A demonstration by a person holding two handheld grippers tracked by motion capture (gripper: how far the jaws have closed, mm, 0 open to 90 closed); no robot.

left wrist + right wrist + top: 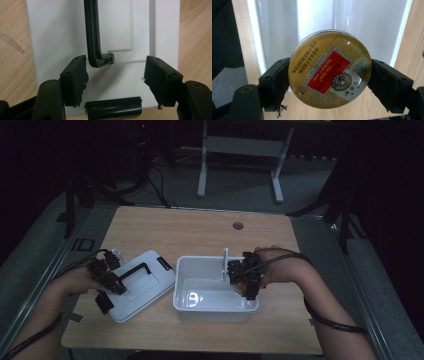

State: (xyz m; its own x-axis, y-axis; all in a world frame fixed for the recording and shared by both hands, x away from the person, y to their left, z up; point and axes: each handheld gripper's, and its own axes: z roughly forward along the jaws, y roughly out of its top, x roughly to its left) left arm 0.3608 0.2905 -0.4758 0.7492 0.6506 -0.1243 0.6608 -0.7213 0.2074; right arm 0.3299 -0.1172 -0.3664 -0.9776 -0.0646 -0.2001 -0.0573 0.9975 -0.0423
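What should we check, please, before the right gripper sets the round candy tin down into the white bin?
1. Grip on the candy tin: ok; the right gripper has a jaw pressed on each side of it.
2. Tin over the white bin: ok; the bin's inside lies behind the tin in the right gripper view.
3. Bin open: ok; the lid lies on the table to the bin's left.
4. Bin floor free of objects: cannot tell; the part under the gripper is hidden.
5. Left gripper out of the way: ok; it is open over the lid, beside the black handle, holding nothing.
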